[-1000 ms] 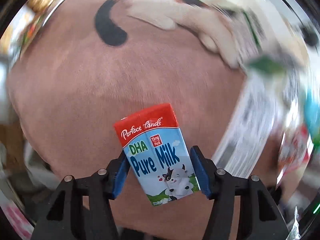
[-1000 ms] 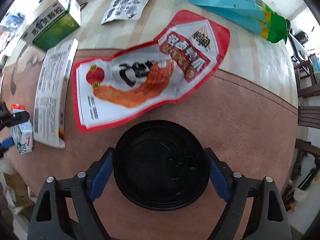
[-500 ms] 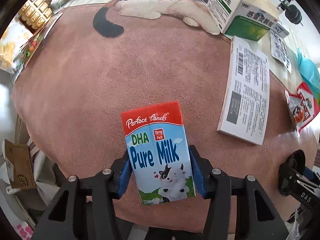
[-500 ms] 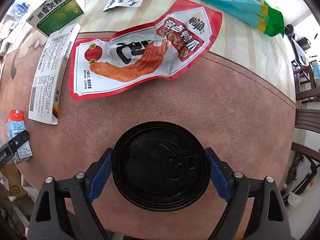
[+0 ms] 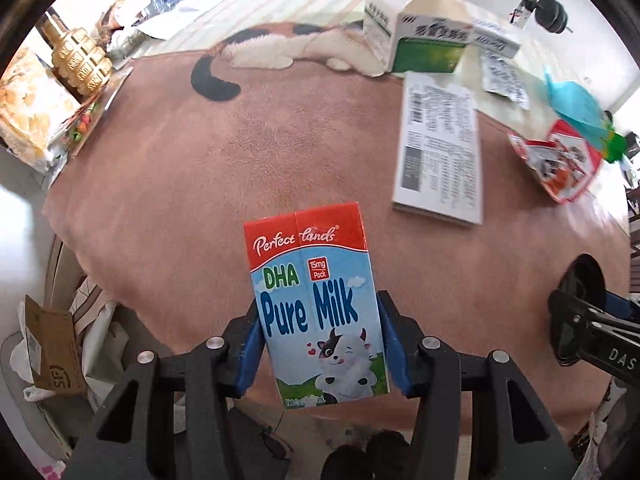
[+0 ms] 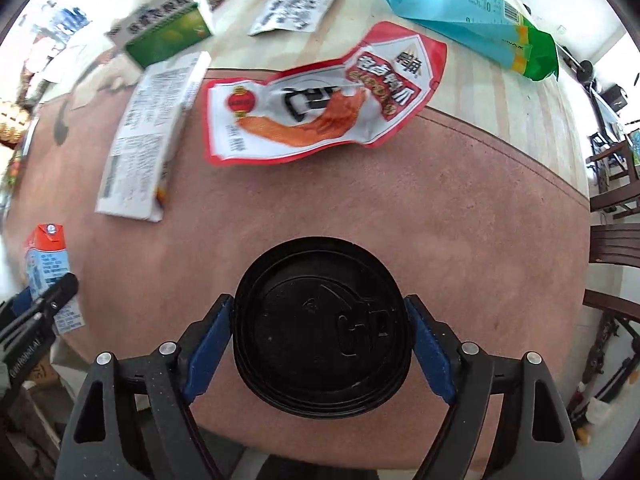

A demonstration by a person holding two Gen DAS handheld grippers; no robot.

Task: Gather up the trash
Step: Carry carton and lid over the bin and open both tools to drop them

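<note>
My left gripper [image 5: 318, 346] is shut on a small red and blue "Pure Milk" carton [image 5: 316, 304], held upright above the near edge of the brown mat [image 5: 280, 152]. The carton also shows at the far left of the right wrist view [image 6: 48, 272]. My right gripper [image 6: 320, 340] is shut on a black plastic cup lid [image 6: 322, 328], held above the mat's near edge. The lid shows edge-on in the left wrist view [image 5: 578, 308]. On the table lie a red and white snack pouch [image 6: 320, 96], a flat white box [image 6: 148, 136] and a blue and green bag [image 6: 480, 20].
A green and white medicine box [image 5: 420, 40] and a printed leaflet [image 6: 296, 8] lie at the back. A gold bottle [image 5: 78, 58] and snack packets stand at the left edge. A cardboard box [image 5: 52, 348] sits below the table on the left. Wooden chairs [image 6: 616, 240] stand at the right.
Both grippers have pulled back and up from the table with the carton and the lid still held. More of the table and the near edge shows now.
</note>
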